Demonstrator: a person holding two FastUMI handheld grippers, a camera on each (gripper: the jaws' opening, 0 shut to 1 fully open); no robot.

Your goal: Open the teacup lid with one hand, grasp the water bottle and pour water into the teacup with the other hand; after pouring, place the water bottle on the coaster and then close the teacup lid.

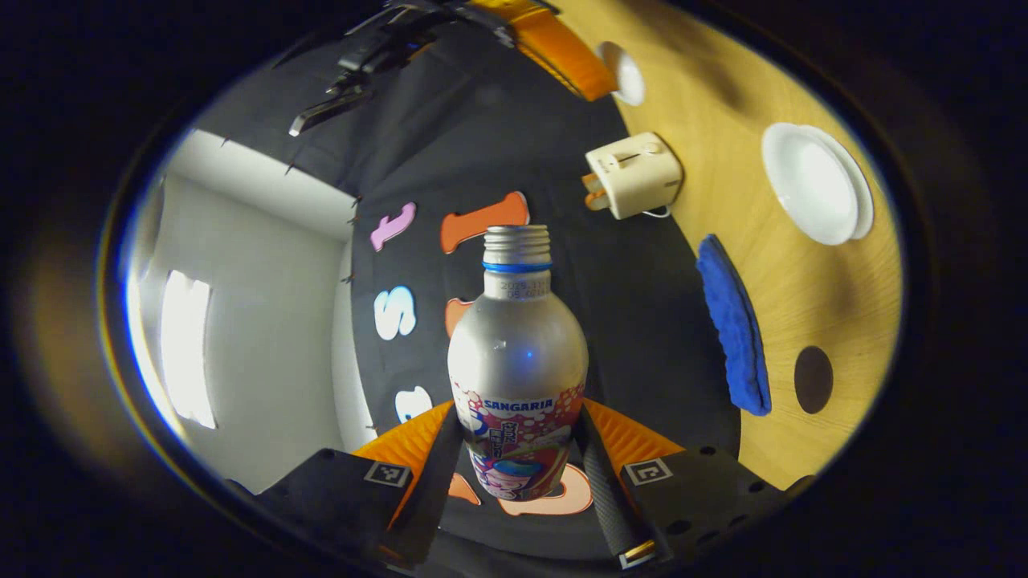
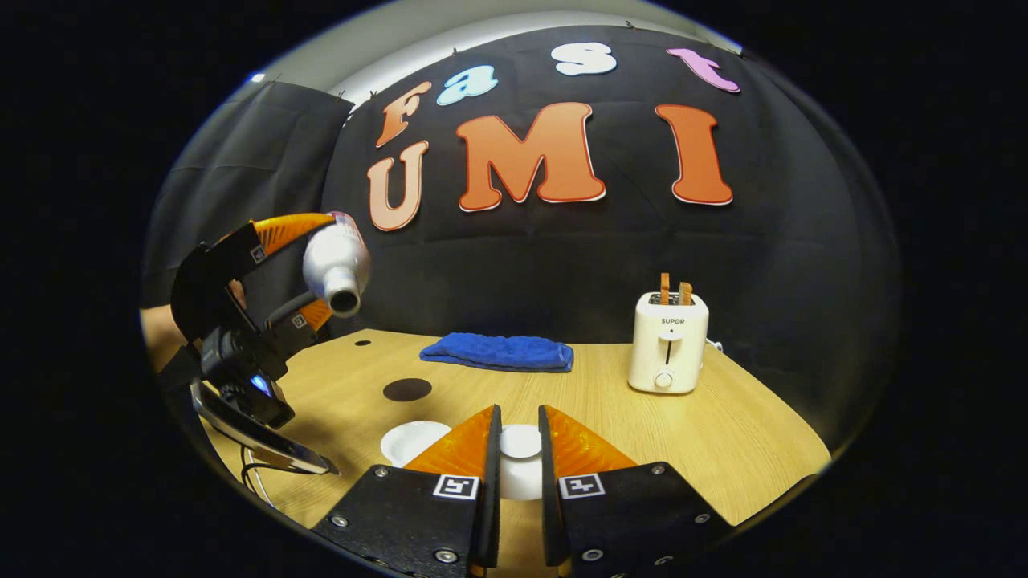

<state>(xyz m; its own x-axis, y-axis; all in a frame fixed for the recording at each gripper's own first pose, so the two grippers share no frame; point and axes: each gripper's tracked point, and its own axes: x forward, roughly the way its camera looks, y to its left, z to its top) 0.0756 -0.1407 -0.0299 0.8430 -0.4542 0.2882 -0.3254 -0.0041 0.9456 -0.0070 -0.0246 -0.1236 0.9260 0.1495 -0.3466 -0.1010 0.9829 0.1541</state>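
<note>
Left hand-held gripper (image 1: 518, 449) was clamped on the water bottle (image 1: 518, 369), both fingers pressing its lower body; the bottle was uncapped, lifted clear of the tabletop (image 2: 723, 433) and tilted. Right hand-held gripper (image 2: 514, 453) had its fingers drawn close on a white piece, apparently the teacup lid (image 2: 520, 441); contact could not be confirmed. A white saucer (image 2: 409, 440) lay just left of it, the dark coaster (image 2: 406, 389) farther back, a blue cloth (image 2: 498, 353) beyond. A toaster (image 2: 668, 341) stood far right.
</note>
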